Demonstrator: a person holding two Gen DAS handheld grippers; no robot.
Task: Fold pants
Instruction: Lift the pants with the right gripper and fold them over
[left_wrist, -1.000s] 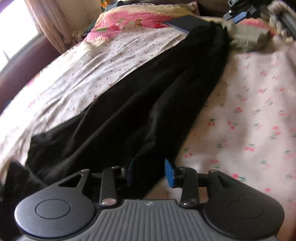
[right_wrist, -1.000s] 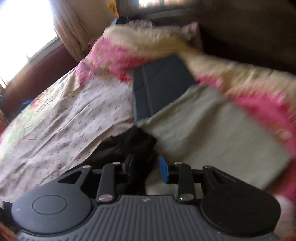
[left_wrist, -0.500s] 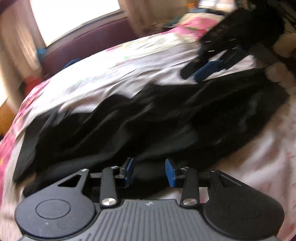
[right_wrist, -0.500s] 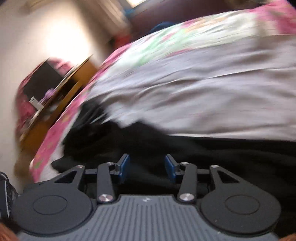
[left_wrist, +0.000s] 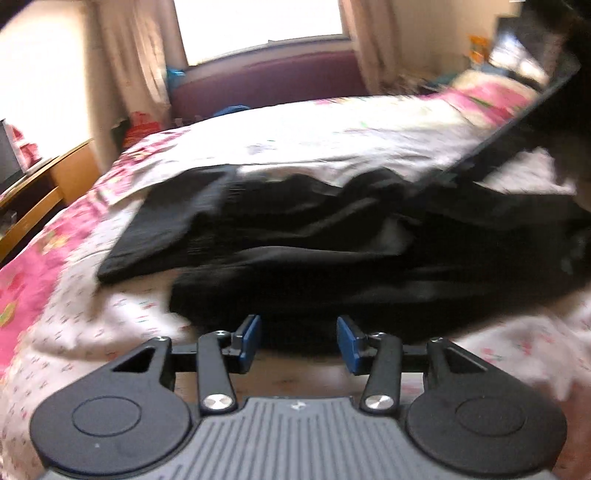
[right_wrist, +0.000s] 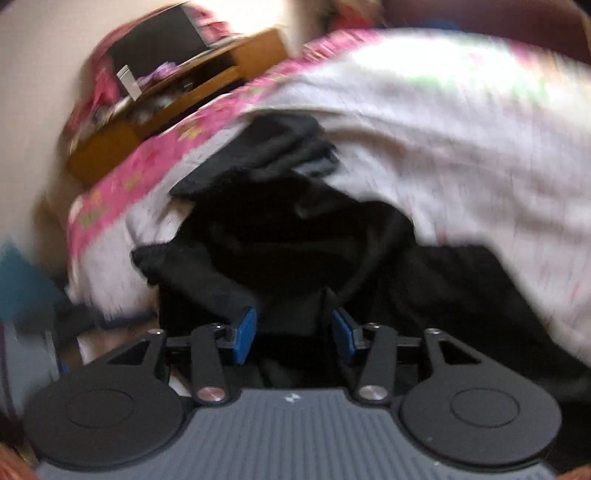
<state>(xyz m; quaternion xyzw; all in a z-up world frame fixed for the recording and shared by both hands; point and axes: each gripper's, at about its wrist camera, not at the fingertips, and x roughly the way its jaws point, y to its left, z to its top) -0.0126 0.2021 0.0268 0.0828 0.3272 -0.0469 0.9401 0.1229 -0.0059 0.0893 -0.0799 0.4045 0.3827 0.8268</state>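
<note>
Black pants (left_wrist: 332, 258) lie rumpled and partly doubled over across a bed sheet (left_wrist: 332, 140) printed with small flowers, pink-bordered along its left edge. Both views are smeared by motion blur.

Left gripper (left_wrist: 299, 339): blue pads apart, jaws have just been opening. Near hem of the pants sits just beyond the fingertips; nothing pinched between the pads. Bare sheet shows directly under the gap.

Right gripper (right_wrist: 293, 334): blue pads also apart, jaws have just been opening. Black cloth fills the gap and lies under the fingers, but the pads do not press on it. Whether the fabric touches either pad, cannot tell through the blur.

Beyond the bed: bright window (left_wrist: 258, 26) with curtains, dark red headboard (left_wrist: 266, 85), wooden shelf unit (right_wrist: 177, 99) off the bed's left side.
</note>
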